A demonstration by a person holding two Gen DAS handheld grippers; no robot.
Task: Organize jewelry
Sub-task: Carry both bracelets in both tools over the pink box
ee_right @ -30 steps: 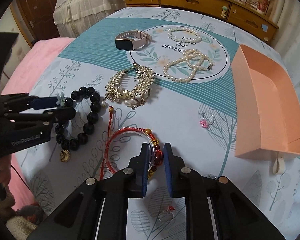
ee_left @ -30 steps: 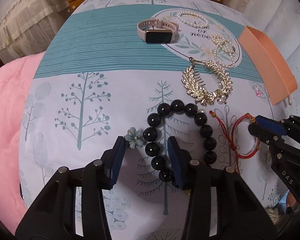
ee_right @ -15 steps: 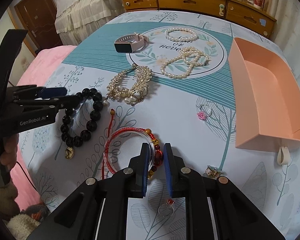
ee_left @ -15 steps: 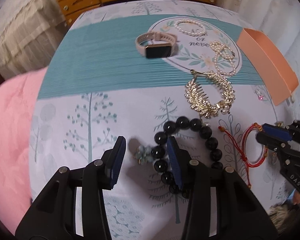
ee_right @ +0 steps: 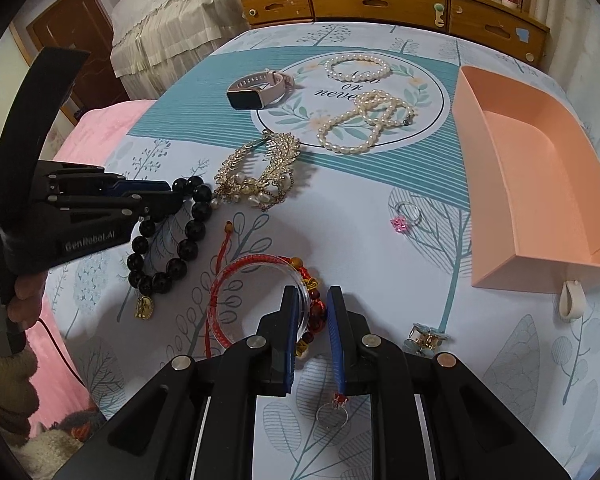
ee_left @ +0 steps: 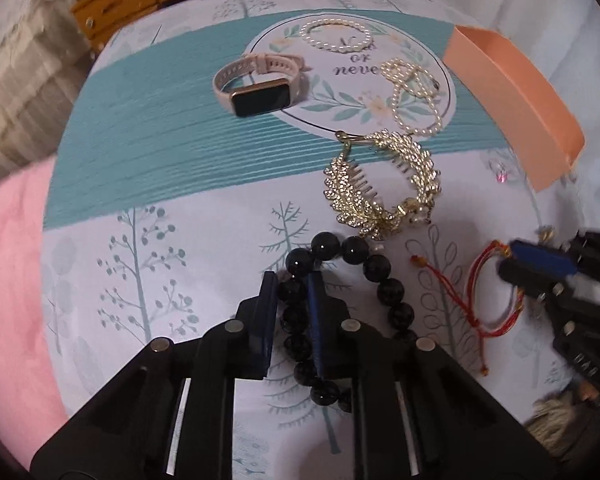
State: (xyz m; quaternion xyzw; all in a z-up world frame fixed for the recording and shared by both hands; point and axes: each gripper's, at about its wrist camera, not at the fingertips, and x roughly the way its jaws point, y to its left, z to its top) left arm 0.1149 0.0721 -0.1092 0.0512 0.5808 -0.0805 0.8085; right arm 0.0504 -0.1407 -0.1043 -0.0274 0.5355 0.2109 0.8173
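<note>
A black bead bracelet [ee_left: 390, 292] [ee_right: 188, 248] lies on the tree-print cloth. My left gripper [ee_left: 291, 280] [ee_right: 172, 194] has its jaws closing, with the beads of the bracelet's left side filling the gap between the blue pads. My right gripper [ee_right: 312, 292] [ee_left: 506, 258] is shut on the near edge of a red cord bracelet [ee_right: 236, 272] [ee_left: 474, 270] with a clear bangle and red beads. An empty peach box [ee_right: 484, 160] [ee_left: 512, 88] stands open at the right.
A gold leaf hair comb [ee_left: 352, 200], a pink smartwatch [ee_left: 260, 88] and two pearl strands [ee_right: 364, 124] lie further back. A pink-stone ring [ee_right: 404, 218], a red-stone ring [ee_right: 334, 412] and a small clip [ee_right: 426, 338] lie near my right gripper. A pink blanket [ee_left: 12, 280] edges the left.
My left gripper has shifted to the right over the bracelet's left side and its jaws have narrowed from wide apart to tight around the beads. The right gripper keeps its hold.
</note>
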